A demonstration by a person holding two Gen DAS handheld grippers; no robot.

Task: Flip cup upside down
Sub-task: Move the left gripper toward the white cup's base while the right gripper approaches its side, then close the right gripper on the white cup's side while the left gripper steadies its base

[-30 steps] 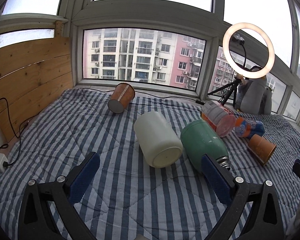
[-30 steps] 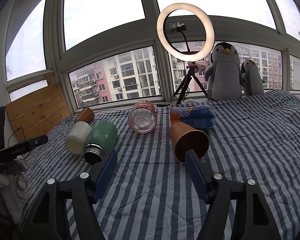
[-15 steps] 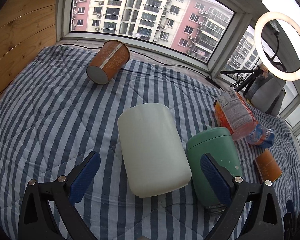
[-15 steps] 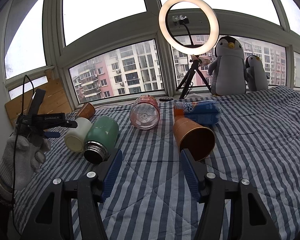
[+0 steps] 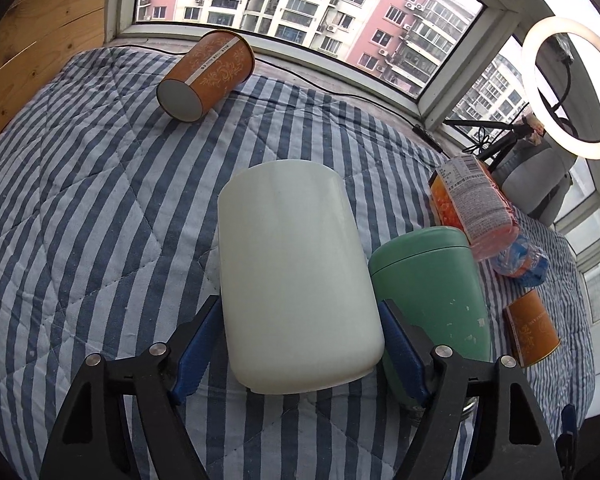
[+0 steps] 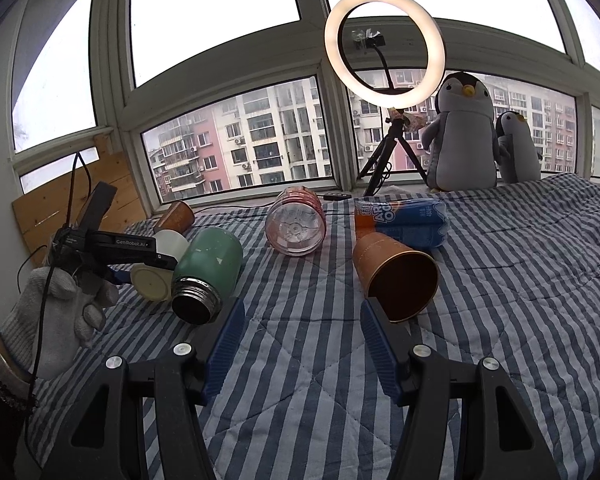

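Note:
A cream white cup (image 5: 296,268) lies on its side on the striped quilt (image 5: 80,200), its base toward me. My left gripper (image 5: 300,344) straddles its base end, blue pads close to both sides; contact is unclear. The cup also shows in the right wrist view (image 6: 156,268), with the left gripper (image 6: 140,260) over it. My right gripper (image 6: 300,336) is open and empty, just in front of a copper cup (image 6: 396,272) lying on its side with its mouth toward me.
A green flask (image 5: 432,292) lies against the white cup's right side. An orange patterned cup (image 5: 208,76) lies at the back left. A pink jar (image 6: 296,224), a blue-orange packet (image 6: 400,220), a ring light (image 6: 384,48) and two penguin toys (image 6: 464,132) stand further back.
My left gripper has moved forward and down onto the white cup, and its jaws have narrowed around the base. My right gripper has barely moved.

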